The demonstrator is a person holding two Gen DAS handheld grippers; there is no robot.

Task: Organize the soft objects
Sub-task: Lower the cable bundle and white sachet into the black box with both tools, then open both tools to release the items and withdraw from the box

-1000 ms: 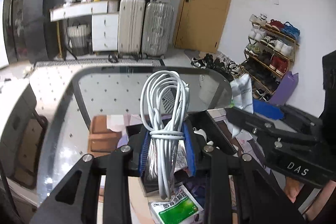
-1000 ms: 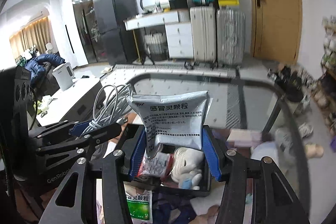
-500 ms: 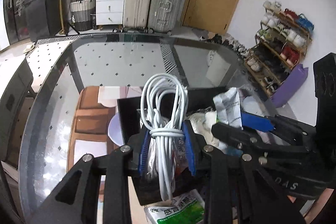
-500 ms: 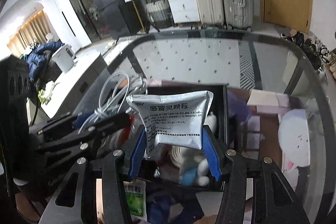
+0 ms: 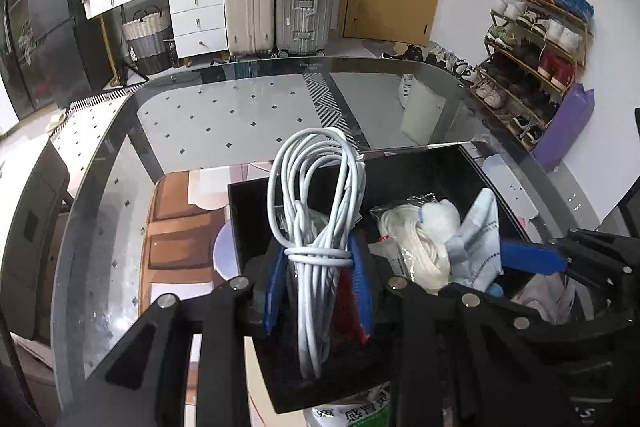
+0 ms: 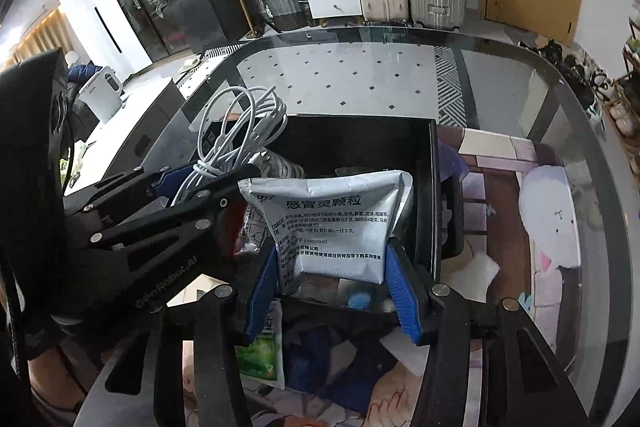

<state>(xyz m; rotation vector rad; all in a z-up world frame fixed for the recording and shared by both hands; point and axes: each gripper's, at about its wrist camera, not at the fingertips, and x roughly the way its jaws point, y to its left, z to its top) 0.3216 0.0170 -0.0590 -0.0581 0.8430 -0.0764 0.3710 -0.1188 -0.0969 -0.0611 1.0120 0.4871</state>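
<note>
1. The left gripper (image 5: pixel 318 291) has its fingers clamped on a coiled white cable (image 5: pixel 316 211), whose long axis runs along the fingers — loops forward, tail hanging back.
2. The right gripper (image 6: pixel 332 291) is clamped on a silver medicine sachet (image 6: pixel 332 227), held flat and upright.
3. Both loads hang over the black box (image 6: pixel 434 187) near the bench's (image 6: pixel 360 75) near edge; the box lies directly below and ahead of both — the cable over its left half, the sachet over its right.
4. Likely next: lower and release each.
</note>
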